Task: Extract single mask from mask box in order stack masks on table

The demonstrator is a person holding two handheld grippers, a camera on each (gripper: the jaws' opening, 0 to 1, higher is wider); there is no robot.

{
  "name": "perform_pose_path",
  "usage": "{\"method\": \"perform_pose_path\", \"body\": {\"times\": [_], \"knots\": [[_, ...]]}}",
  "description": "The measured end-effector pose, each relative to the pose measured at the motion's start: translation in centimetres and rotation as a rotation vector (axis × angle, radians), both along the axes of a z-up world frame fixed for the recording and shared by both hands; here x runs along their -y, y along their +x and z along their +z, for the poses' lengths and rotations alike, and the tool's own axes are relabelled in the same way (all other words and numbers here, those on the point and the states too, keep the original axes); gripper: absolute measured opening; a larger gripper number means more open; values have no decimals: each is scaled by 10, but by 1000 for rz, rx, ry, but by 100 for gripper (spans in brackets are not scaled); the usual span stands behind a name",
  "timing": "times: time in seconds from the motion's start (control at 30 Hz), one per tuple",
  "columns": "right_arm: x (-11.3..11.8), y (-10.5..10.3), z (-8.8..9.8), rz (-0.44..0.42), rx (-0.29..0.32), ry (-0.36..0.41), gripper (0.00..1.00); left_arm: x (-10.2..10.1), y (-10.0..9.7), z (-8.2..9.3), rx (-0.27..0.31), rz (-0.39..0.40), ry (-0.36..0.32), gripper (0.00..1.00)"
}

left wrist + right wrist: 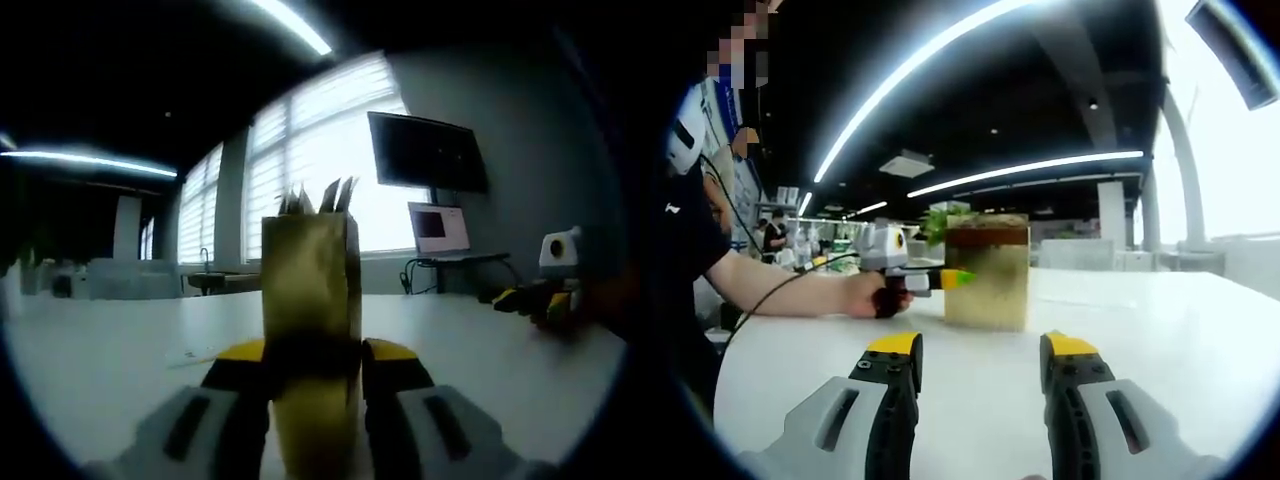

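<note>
The mask box (311,290) is a tall yellow-brown carton standing upright on the white table (100,350). Mask edges (322,197) poke out of its top. My left gripper (312,356) is shut on the box, its yellow-tipped jaws pressing both sides low down. In the right gripper view the same box (987,272) stands a short way ahead, with the left gripper (940,279) held against it by a person's hand (868,295). My right gripper (980,358) is open with nothing between its jaws, and it lies at the far right of the left gripper view (545,297).
A dark monitor (428,152) and a laptop (440,230) stand at the table's far side by bright windows. The person's arm (770,285) and a trailing cable (790,280) stretch over the table's left part. Bare tabletop (1160,320) lies to the right of the box.
</note>
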State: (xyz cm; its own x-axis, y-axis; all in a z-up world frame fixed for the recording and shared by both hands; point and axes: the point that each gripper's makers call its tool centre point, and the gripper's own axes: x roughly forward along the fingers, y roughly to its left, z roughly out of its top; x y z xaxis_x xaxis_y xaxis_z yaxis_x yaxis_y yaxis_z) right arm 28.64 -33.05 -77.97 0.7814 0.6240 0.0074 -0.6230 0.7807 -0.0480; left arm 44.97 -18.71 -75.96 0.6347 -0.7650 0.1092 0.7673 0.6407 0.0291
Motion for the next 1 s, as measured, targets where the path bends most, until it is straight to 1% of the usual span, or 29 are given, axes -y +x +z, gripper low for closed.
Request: {"method": "perform_pose_path", "body": {"times": [0.07, 0.23, 0.33, 0.43, 0.57, 0.83, 1.0], "knots": [[0, 0, 0, -1, 0, 0, 43, 3, 2, 0, 1, -9, 3, 38], [-2, -1, 1, -2, 2, -1, 43, 2, 5, 0, -11, -26, -18, 35], [-3, -2, 1, -1, 2, -2, 43, 3, 2, 0, -20, -33, -28, 31], [-4, -2, 1, -1, 4, 0, 43, 4, -1, 0, -22, -32, -29, 31], [-3, -2, 2, -2, 8, 2, 43, -1, -5, 0, -25, -34, -24, 31], [-1, -2, 2, 3, 11, 3, 43, -11, -25, -1, -40, -50, -22, 30], [-1, -2, 3, 3, 15, 6, 43, -14, -40, 0, -32, -61, -17, 29]]}}
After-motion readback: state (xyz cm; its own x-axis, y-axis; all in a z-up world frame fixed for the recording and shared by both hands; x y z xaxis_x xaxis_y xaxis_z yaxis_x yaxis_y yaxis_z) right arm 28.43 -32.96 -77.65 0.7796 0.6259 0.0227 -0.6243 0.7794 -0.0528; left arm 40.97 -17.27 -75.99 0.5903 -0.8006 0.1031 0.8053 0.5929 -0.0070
